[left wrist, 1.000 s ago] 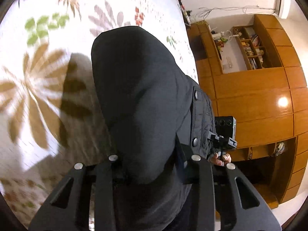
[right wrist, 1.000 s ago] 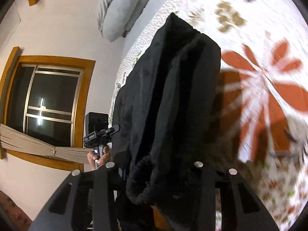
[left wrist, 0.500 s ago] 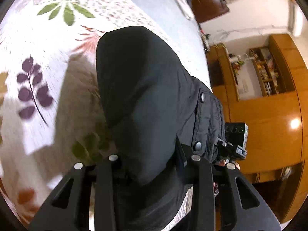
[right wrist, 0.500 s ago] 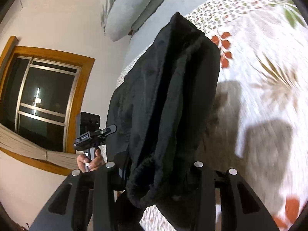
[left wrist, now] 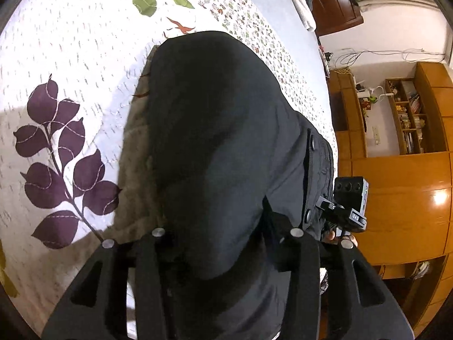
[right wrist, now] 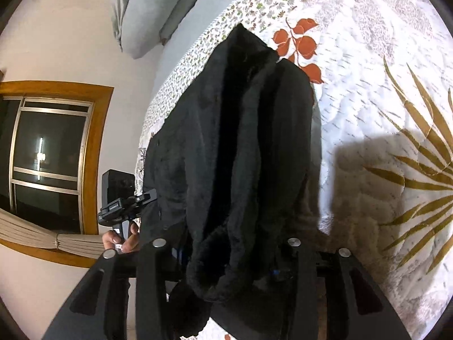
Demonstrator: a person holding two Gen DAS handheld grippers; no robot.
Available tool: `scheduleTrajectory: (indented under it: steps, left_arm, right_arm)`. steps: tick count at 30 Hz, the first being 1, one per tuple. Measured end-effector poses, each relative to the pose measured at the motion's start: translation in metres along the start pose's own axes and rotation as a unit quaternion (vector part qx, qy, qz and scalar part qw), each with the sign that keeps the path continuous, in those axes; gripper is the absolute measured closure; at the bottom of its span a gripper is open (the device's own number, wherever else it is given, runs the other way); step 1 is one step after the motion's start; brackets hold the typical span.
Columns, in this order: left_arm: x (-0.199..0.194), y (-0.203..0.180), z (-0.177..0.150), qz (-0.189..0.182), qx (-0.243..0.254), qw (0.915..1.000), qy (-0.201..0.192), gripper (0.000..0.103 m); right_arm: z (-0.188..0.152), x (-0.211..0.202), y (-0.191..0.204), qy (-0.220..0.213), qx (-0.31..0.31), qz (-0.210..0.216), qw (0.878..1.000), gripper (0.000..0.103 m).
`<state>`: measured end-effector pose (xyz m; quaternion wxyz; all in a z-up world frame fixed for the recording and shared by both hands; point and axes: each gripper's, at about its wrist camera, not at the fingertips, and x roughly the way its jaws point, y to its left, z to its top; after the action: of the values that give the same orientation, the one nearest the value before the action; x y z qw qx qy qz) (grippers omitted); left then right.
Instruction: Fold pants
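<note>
the black fleece-lined fabric pants (left wrist: 220, 153) are hanging in the air above the white quilted bedspread with leaf prints (left wrist: 70, 56), bunched between both tools. the left gripper (left wrist: 223, 243) is clamping a thick fold of the cloth, and the right gripper (right wrist: 226, 252) is pinching another bundle, fuzzy lining outward.

risks, as i judge them: the fabric is doubled up and heavy, so a fold may be slipping out of either grip if the cloth is shaken; laying it down while it is this bunched would be trapping creases inside the fold; and the lower end, hidden behind the bulk, may be dragging and catching on the quilt.

the left wrist view is showing the smooth outer face with snap buttons (left wrist: 311, 143) at 3 o'clock, and wooden shelving (left wrist: 407, 119) beyond. the right wrist view is showing instead the plush inner side, a grey pillow (right wrist: 153, 8) at 11 o'clock and a dark window (right wrist: 48, 158) at 9 o'clock.
</note>
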<state>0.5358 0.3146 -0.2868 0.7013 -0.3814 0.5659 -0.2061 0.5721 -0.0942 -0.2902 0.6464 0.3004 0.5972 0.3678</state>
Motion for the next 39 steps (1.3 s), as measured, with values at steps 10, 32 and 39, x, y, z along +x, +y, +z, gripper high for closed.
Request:
scheduleTrajectory:
  steps: [10,32,39]
  left_arm:
    - [-0.052,-0.027,-0.035,0.041,0.046,0.9939,-0.091,0.033]
    - [-0.100,-0.005,-0.110,0.094,0.012,0.9765,-0.194,0.012]
    - [-0.150,-0.039,-0.212,0.229,0.080,0.9403,-0.239,0.003]
  right_arm:
    - [-0.016,-0.048,0.005,-0.058,0.004,-0.016,0.998,0.032]
    - [-0.066,-0.093,0.026,-0.134,-0.008,-0.095,0.986,0.026]
    - [-0.165,-0.132,0.060,-0.199,-0.038,-0.163,0.966,0.009]
